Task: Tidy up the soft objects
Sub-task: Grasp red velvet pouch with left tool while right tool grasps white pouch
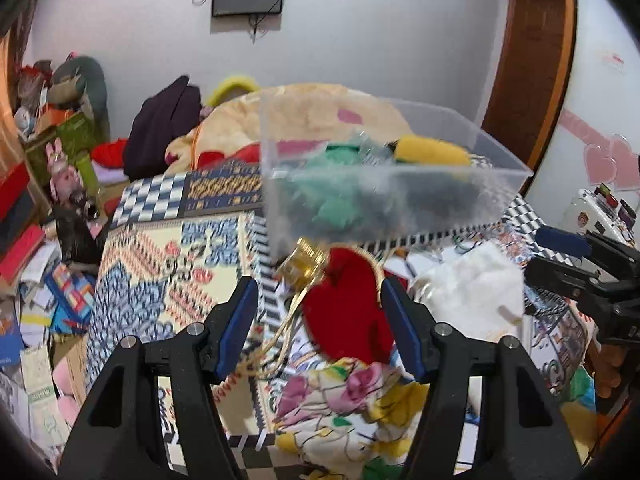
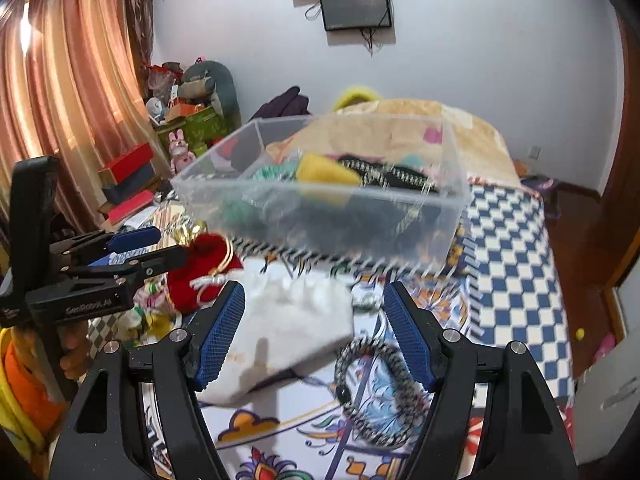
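On the bed, which is covered in patterned cloths, the soft things lie in a loose row in front of a clear plastic box. The left gripper hangs over the near part of the bed with its jaws standing apart; between them, though not pressed by either blue pad, lies a red velvet pouch with a gold cord and a gold cap at its far end. A flowered cloth is bunched just below the pouch, toward the near edge. To the right of the pouch sits a white fluffy pouch, and the right gripper is poised over it, jaws likewise open and not touching it. Just right of the white pouch, near the inside of the right jaw, a black-and-white braided ring lies flat on the bedcover. The box stands beyond all of these, farther up the bed, and already holds a yellow soft piece, something green and dark items, blurred. A hand grips the left gripper's handle at the left of the right wrist view.
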`<state>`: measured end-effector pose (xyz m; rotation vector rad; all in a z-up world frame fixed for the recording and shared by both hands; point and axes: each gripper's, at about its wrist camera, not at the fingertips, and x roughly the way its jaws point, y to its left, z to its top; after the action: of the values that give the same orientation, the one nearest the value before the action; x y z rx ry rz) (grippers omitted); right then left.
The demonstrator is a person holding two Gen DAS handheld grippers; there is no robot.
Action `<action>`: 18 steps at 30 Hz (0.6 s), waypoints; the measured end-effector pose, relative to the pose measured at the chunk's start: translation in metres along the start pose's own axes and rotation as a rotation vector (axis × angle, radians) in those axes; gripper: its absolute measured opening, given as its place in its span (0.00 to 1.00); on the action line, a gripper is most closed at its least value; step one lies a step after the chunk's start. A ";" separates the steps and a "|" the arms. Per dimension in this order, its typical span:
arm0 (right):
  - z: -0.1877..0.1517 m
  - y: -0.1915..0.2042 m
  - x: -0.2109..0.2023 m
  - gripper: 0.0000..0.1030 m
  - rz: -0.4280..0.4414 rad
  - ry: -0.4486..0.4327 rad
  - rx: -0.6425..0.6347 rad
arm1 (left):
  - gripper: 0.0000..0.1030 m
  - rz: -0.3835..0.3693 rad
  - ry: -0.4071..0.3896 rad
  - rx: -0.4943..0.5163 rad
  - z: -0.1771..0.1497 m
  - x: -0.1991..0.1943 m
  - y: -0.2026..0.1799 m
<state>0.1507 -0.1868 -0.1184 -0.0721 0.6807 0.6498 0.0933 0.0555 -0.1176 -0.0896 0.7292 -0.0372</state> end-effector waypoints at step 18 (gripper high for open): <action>-0.006 0.002 0.031 0.34 0.045 0.104 0.036 | 0.18 -0.024 0.051 -0.024 -0.013 0.022 -0.002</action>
<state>0.1646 -0.1696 -0.1413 -0.0571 0.7960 0.6801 0.1007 0.0514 -0.1414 -0.1206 0.7797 -0.0540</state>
